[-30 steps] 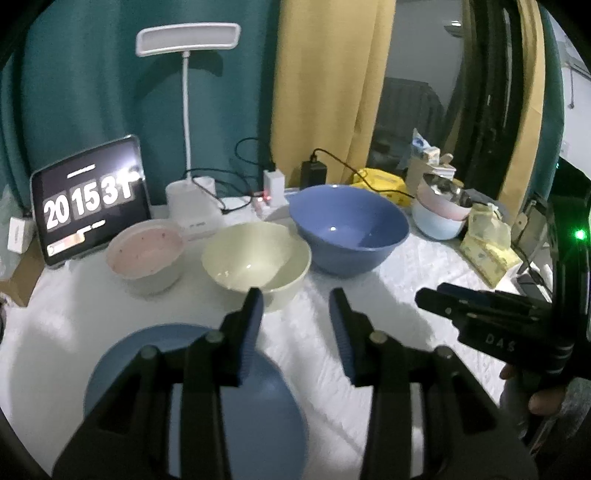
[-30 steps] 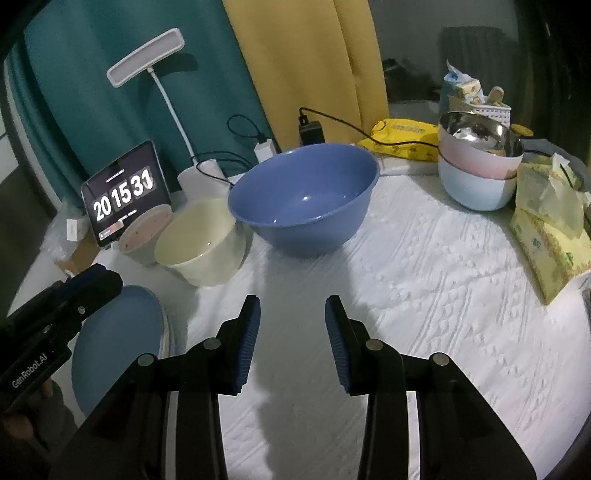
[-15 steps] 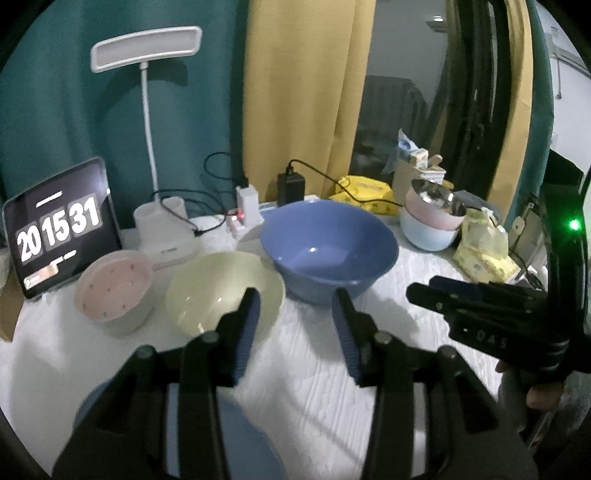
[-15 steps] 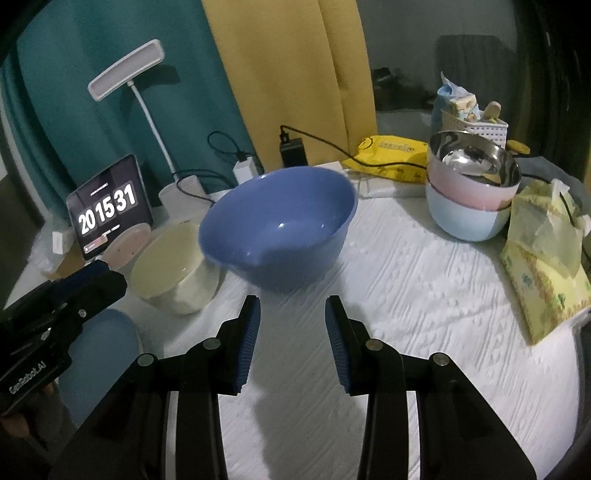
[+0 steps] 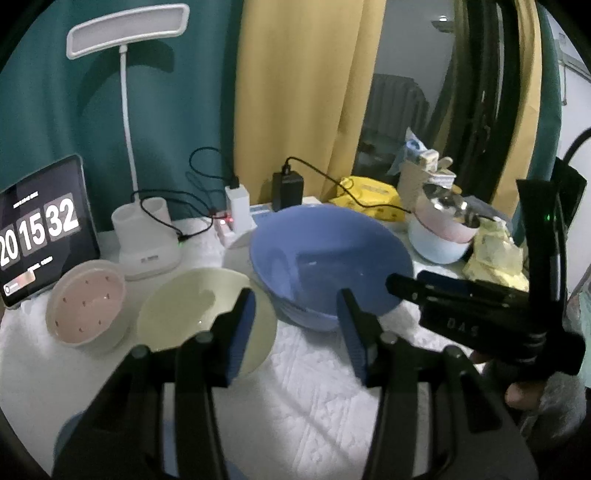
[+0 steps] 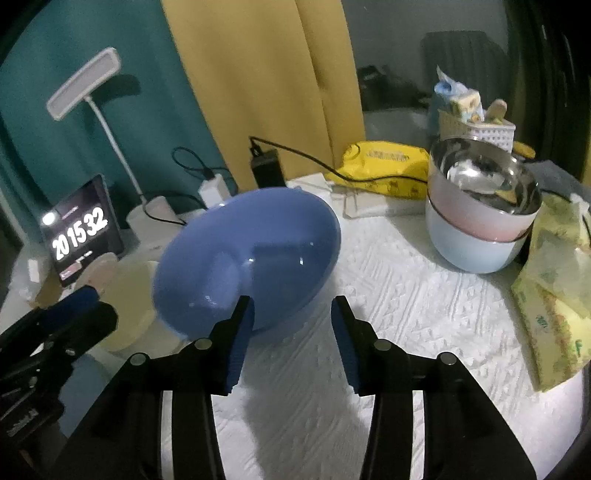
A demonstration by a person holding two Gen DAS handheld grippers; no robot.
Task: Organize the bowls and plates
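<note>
- The big blue bowl (image 6: 251, 254) is the main thing here: glossy, deep, periwinkle-ish blue plastic with a few small light glints on the inside. It sits in the middle of the white textured tablecloth (image 6: 406, 295), right in front of both grippers.
- Just beside it on the left is a pale cream bowl (image 5: 199, 306), smooth and matte, and next to that a smaller pink bowl (image 5: 86, 306) with little dots across its inner bottom.
- Off to the right there's a stack of bowls (image 6: 480, 218): light blue at the bottom, pink above it, shiny steel on top.
- A bit of a blue plate (image 5: 70, 432) peeks out at the bottom left of the left wrist view, mostly hidden by the gripper.
- Left gripper (image 5: 295, 325): jaws opening, moderately apart, nothing between the blue pads; they frame the gap between the cream and blue bowls.
- Right gripper (image 6: 291, 332): jaws also opening, nothing gripped; its left finger overlaps the blue bowl's near rim in view, but can't tell if it touches.
- Back of the table: a tablet clock (image 5: 37, 229) and a white desk lamp (image 5: 129, 33).
</note>
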